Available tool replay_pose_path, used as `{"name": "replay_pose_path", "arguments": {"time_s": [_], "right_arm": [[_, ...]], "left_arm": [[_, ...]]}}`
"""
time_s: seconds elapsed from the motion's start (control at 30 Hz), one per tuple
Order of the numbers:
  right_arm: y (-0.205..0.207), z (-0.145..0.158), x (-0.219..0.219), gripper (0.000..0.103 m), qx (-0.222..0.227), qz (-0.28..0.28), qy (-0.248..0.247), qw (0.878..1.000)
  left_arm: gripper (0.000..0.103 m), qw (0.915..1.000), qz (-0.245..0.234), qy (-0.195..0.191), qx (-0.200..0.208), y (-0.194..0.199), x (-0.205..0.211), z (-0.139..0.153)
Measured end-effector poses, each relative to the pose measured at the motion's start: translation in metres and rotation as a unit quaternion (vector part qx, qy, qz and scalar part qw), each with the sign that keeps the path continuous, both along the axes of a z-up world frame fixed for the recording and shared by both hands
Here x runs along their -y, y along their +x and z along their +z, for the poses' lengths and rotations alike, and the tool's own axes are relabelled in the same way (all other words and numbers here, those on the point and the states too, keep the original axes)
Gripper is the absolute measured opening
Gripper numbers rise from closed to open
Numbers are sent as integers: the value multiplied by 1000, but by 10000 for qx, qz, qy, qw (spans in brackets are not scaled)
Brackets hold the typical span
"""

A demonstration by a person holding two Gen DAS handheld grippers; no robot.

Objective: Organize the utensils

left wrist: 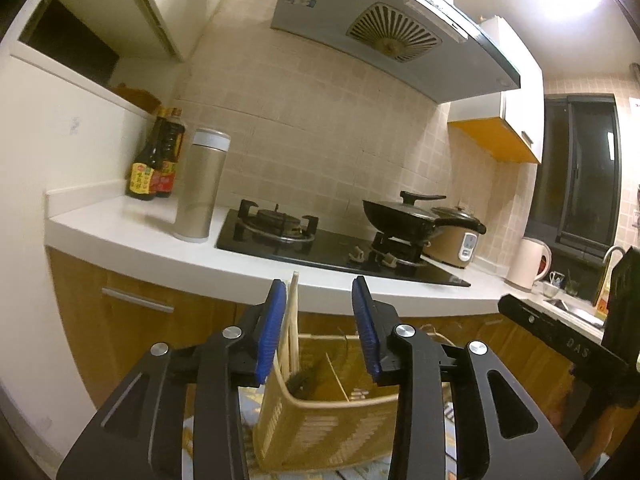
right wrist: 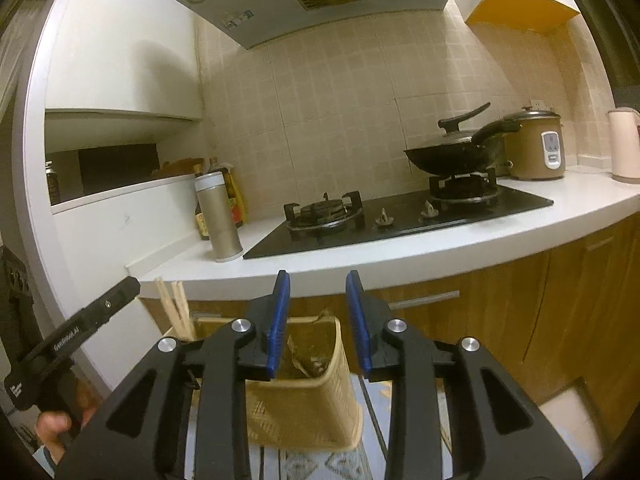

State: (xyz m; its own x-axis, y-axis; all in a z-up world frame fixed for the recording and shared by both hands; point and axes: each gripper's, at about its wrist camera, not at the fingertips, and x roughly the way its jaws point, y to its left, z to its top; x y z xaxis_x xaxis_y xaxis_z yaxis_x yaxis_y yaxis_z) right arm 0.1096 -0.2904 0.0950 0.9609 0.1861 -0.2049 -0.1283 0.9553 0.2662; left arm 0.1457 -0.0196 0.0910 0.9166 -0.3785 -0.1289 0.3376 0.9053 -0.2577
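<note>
- Standing upright in the near-left corner of the woven basket (left wrist: 320,420), a bundle of wooden chopsticks (left wrist: 292,320) is rising above its rim, with the tips reaching about level with the counter edge.
- Lying inside the basket are a thin skewer-like stick (left wrist: 336,376) and some dark clutter at the bottom that is too murky to name.
- The left gripper (left wrist: 320,292) is hovering over the basket with its blue pads apart; the chopsticks are standing just beside the left pad, and whether they are touching it cannot be told.
- The right gripper (right wrist: 316,284) is hanging above the basket's other end with its jaws parted and nothing between them.
- A hand (right wrist: 52,428) is gripping the left tool's handle, seen left of the basket in the right wrist view.
- The basket is sitting on a patterned cloth (right wrist: 320,460), in front of the wooden cabinet doors (left wrist: 132,320).
- Beyond the basket, the white counter (left wrist: 160,248) is carrying a black gas hob (left wrist: 340,248).
- Left of the hob a metal flask (left wrist: 200,188) is standing before two sauce bottles (left wrist: 154,156).
- On the hob's right burner a black wok (left wrist: 404,220) is resting under a lid, with a rice cooker (left wrist: 460,240) just behind it and a pale kettle (left wrist: 528,260) further right.
- A range hood (left wrist: 380,28) is hanging above the hob.
</note>
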Motion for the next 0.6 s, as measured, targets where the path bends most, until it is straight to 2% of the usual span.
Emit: {"name": "replay_pose_path", "arguments": {"time_s": [0.23,0.5,0.57,0.6], "right_arm": [[-39,-19,-8,26,-402,153,12,9991],[-69,-44,-27,26,-680,267,50,9973],[-74,-50,-32,38,-713,200,-50,9972],[-77,-52,-34,56,-700,162,-96,9974]], "left_arm": [[40,9998,-38,17,-168,-42,-6,-4],[63,9994,130,233,-212,-90,0,-21],[67,9991,222,260,-243,-99,2,-28],[70,9988,299,291,-254,-104,3,-33]]}}
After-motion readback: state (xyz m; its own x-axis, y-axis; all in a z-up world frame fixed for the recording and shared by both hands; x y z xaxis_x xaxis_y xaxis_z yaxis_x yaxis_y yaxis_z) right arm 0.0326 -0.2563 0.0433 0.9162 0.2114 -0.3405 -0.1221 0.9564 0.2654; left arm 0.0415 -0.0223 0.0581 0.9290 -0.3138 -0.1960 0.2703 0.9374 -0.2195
